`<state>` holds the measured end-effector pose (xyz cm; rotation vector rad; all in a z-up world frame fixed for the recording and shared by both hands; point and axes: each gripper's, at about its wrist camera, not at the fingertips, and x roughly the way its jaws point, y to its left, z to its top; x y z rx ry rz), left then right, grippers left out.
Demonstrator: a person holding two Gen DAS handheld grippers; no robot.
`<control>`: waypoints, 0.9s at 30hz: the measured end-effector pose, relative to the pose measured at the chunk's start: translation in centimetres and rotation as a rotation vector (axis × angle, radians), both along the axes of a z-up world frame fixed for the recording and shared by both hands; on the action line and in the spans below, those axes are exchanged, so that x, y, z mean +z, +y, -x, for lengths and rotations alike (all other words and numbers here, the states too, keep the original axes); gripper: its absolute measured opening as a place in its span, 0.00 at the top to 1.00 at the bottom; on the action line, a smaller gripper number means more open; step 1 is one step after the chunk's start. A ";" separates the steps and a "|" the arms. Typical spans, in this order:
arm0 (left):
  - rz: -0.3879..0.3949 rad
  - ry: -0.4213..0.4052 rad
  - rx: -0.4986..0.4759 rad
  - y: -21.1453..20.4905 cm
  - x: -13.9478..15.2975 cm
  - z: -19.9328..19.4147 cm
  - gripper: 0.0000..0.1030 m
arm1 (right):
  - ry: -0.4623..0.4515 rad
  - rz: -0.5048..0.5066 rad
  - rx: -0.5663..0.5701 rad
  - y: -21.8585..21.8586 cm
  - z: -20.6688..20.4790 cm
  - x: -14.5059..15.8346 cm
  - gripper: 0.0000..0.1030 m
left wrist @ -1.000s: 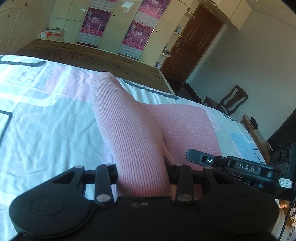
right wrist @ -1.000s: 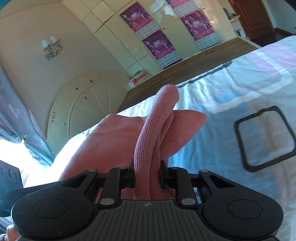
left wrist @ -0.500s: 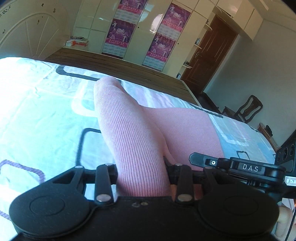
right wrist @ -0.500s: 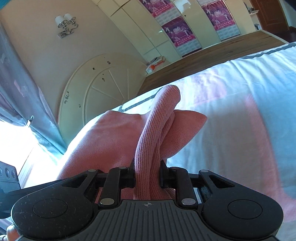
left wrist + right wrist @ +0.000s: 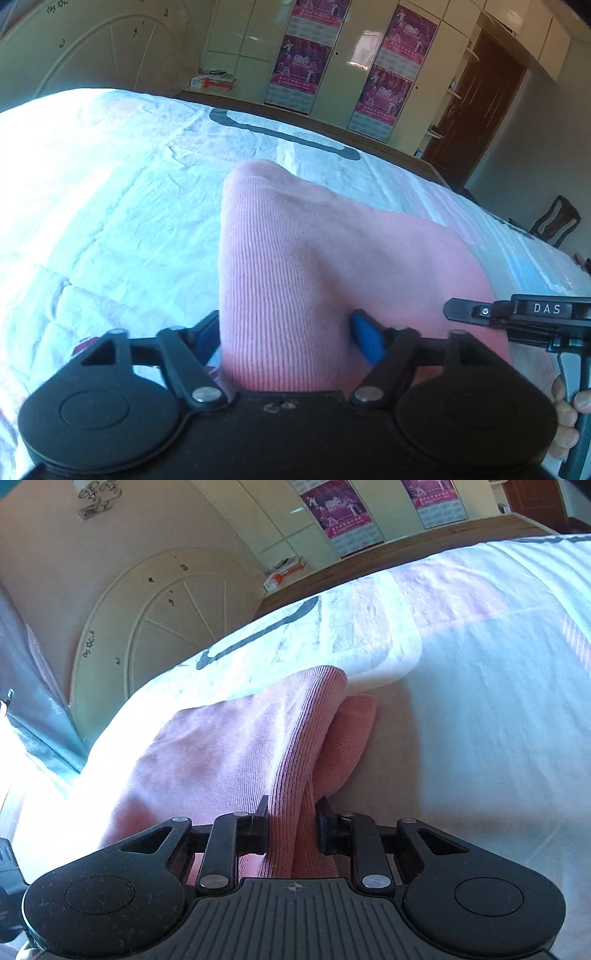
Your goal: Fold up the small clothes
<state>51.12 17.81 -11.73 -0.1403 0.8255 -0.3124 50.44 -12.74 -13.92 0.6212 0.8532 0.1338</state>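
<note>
A pink ribbed garment (image 5: pixel 332 251) lies folded over on the bed's light patterned cover (image 5: pixel 110 184). Its near edge runs up between the fingers of my left gripper (image 5: pixel 286 328). Those jaws are opening, and the blue pads (image 5: pixel 365 339) stand just off the cloth on both sides. In the right wrist view the same pink garment (image 5: pixel 221 746) is bunched into a narrow fold, and my right gripper (image 5: pixel 291 812) is shut on it, low over the cover (image 5: pixel 480 701). The right gripper's body marked DAS (image 5: pixel 535 314) shows at the left view's right edge, with a person's fingers (image 5: pixel 565 413) on its handle.
A cream curved headboard (image 5: pixel 166 620) stands at the bed's far end. Wardrobes with purple posters (image 5: pixel 303 70) line the wall past a wooden bed edge (image 5: pixel 388 144). A brown door (image 5: pixel 476 110) and a dark chair (image 5: pixel 554 221) are at the right.
Both grippers carried the pink garment across the bed and down onto the cover. The left jaws spread apart, baring their blue pads. The right grip is unchanged.
</note>
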 end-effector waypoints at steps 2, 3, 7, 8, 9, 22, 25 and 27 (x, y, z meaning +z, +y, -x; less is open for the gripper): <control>-0.007 -0.007 -0.007 0.5 0.0 0.3 0.18 | -0.009 0.040 0.011 0.1 0.1 0.0 0.70; 0.000 0.001 -0.001 0.8 0.2 0.4 0.18 | -0.009 0.044 -0.013 -0.2 0.3 -0.1 0.69; -0.033 -0.039 0.006 1.9 1.9 2.9 0.23 | -0.006 0.030 -0.075 -1.5 2.1 0.9 0.67; -0.043 -0.051 0.003 2.0 2.4 3.5 0.24 | -0.019 0.042 -0.069 -1.6 2.8 1.7 0.67; -0.048 -0.064 0.000 2.1 2.9 4.5 0.25 | -0.039 0.054 -0.055 -1.3 3.8 2.6 0.67; -0.126 0.031 -0.042 0.1 0.2 9.1 0.24 | -0.003 0.346 0.034 4.6 10.1 2.4 0.68; -0.148 0.041 -0.034 0.0 0.7 9.6 0.24 | 0.024 0.316 -0.004 3.8 10.6 1.9 0.68; -0.156 0.047 -0.032 0.1 1.0 10.0 0.24 | 0.012 0.340 -0.013 4.2 11.1 2.6 0.68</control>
